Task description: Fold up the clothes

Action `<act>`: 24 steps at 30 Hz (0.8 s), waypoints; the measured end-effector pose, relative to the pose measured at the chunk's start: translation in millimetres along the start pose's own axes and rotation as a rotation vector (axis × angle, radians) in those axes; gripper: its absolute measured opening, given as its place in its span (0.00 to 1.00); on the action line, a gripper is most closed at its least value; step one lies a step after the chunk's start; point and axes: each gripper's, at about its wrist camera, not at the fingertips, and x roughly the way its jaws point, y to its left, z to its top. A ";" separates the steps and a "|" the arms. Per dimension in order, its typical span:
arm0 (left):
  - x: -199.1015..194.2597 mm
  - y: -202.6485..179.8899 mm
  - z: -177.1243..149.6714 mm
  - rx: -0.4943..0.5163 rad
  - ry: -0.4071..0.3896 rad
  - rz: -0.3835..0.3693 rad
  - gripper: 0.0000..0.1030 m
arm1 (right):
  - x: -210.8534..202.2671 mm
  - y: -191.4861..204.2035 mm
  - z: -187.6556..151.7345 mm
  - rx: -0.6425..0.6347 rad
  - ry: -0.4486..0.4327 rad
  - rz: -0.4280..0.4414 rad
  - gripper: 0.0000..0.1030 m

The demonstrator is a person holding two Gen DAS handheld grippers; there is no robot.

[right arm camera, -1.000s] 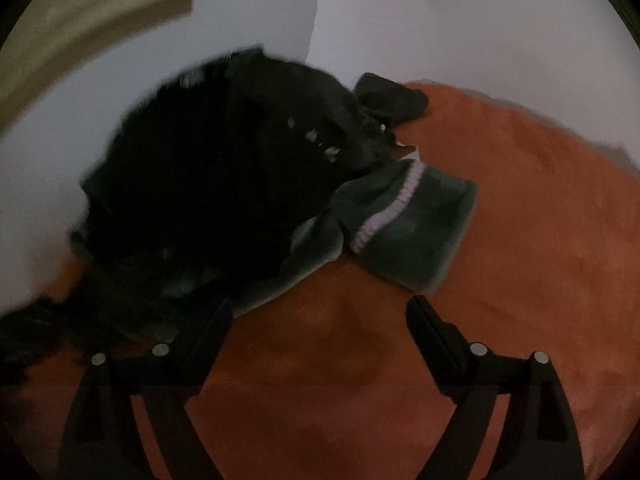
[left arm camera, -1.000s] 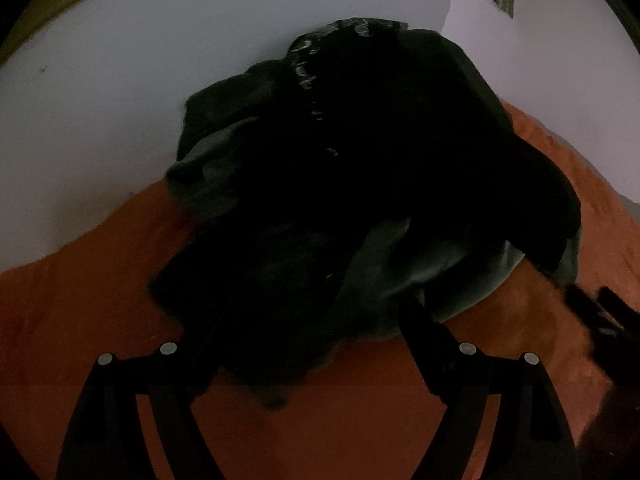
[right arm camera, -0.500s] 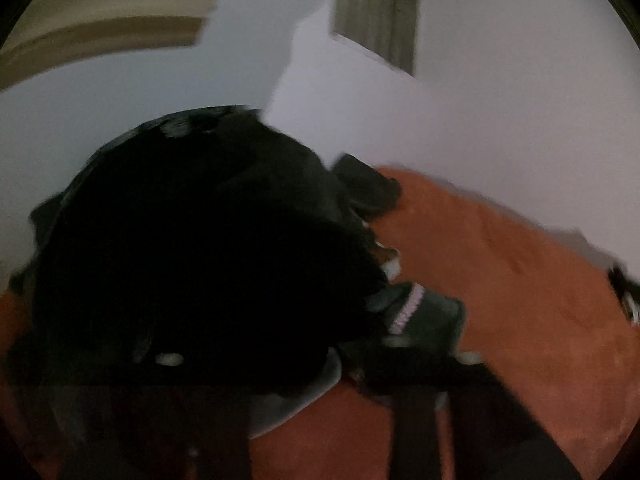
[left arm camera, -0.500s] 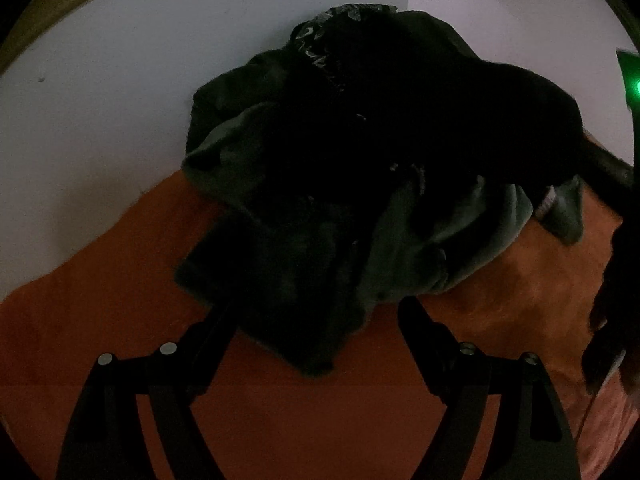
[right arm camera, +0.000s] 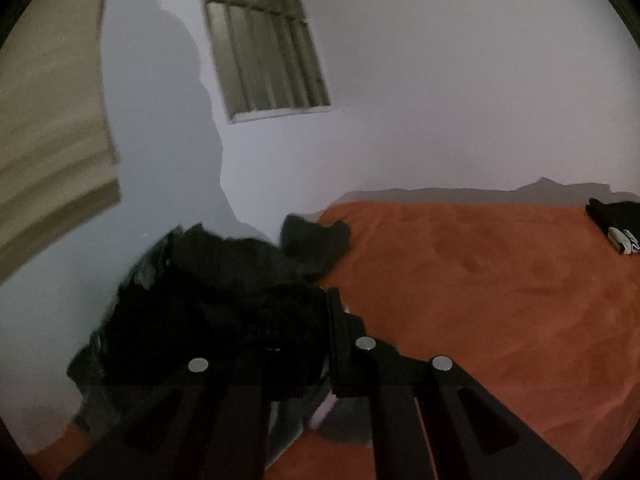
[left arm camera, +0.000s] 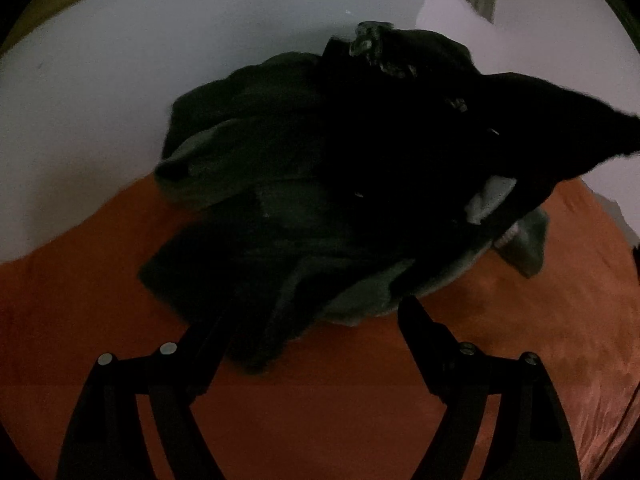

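Since closing, right claw (right arm camera: 304, 344) lifts black garment (right arm camera: 240, 300)

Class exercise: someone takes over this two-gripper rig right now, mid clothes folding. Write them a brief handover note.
Right gripper: has just closed, shut on a black garment and pulling it up off the pile.
Left gripper: open, empty, just in front of the pile of dark clothes.
The pile sits on the orange bedspread against the wall. Another dark item lies at the bed's far side; whether it is folded is unclear.
Done: one garment picked.
Left: free it, spread it, fold it, then the rest.
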 end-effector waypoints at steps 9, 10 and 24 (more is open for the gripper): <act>-21.0 -32.9 -8.3 0.064 -0.029 -0.063 0.81 | -81.9 -21.5 22.0 -0.070 -0.080 0.104 0.05; -20.6 -35.7 -11.0 0.061 -0.022 -0.066 0.81 | -97.3 -22.6 24.1 -0.089 -0.107 0.118 0.05; -26.6 -83.1 -11.5 -0.006 0.018 -0.178 0.81 | -220.7 -132.3 181.6 -0.223 -0.209 0.001 0.05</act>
